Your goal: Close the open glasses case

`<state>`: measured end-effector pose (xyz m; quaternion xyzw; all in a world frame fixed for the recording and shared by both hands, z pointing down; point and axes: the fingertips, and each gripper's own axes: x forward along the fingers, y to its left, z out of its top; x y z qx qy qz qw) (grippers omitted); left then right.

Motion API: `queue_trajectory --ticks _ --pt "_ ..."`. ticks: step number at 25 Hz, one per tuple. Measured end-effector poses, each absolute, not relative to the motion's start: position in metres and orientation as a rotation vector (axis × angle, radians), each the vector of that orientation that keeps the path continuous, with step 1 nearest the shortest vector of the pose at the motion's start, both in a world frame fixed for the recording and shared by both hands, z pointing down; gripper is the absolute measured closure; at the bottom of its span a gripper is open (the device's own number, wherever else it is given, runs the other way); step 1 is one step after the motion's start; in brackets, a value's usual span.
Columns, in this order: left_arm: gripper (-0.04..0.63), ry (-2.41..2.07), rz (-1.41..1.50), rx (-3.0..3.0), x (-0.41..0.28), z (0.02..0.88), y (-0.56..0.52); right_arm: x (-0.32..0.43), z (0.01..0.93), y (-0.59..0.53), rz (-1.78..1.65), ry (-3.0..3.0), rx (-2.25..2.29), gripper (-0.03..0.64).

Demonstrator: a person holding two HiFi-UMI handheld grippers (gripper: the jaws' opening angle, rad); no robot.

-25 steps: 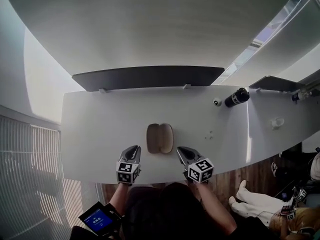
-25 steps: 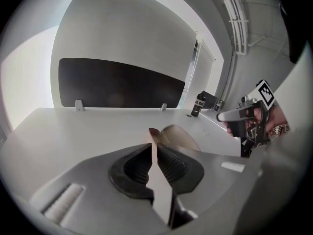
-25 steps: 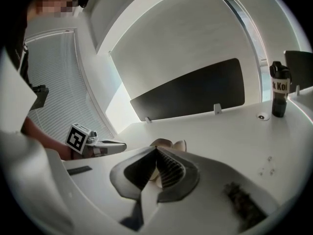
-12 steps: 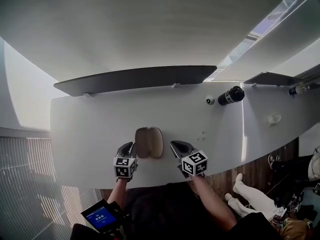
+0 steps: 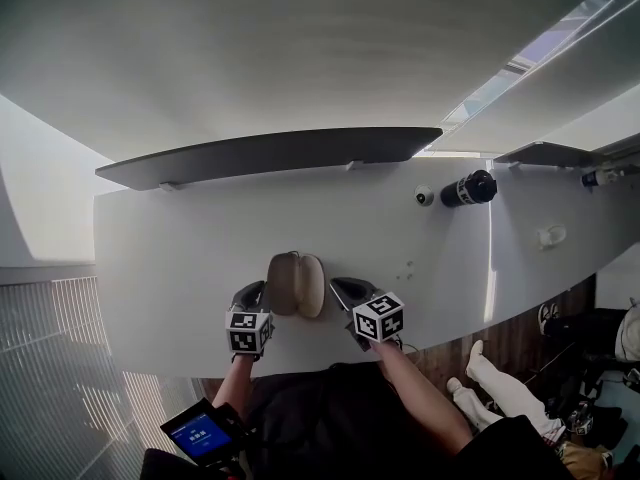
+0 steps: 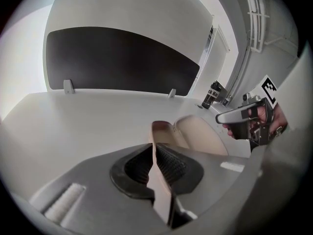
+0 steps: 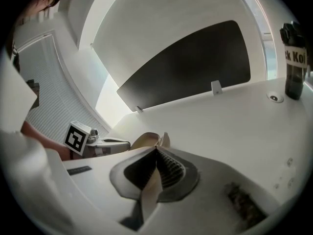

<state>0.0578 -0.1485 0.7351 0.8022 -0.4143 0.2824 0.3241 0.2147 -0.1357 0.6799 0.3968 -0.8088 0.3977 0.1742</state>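
Observation:
The tan glasses case lies open on the white table, its two halves side by side. My left gripper sits at the case's left edge and my right gripper at its right edge, both low over the table. In the left gripper view the jaws are pressed together right before the raised left half of the case. In the right gripper view the jaws are also together, with the case just beyond them. Neither holds anything.
A long dark panel stands along the table's back edge. A black bottle and a small round cap lie at the back right. The table's front edge runs just under both grippers. A handheld screen shows at bottom left.
Both grippers have come down and forward from the table's front edge and closed in on the two sides of the case. The case has not moved.

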Motion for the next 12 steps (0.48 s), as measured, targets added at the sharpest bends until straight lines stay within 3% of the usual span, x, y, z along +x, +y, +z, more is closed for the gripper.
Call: queue_trajectory --ticks 12 --pt "0.578 -1.076 0.720 2.093 0.058 0.739 -0.150 0.207 0.694 -0.131 1.351 -2.295 1.123 0.609"
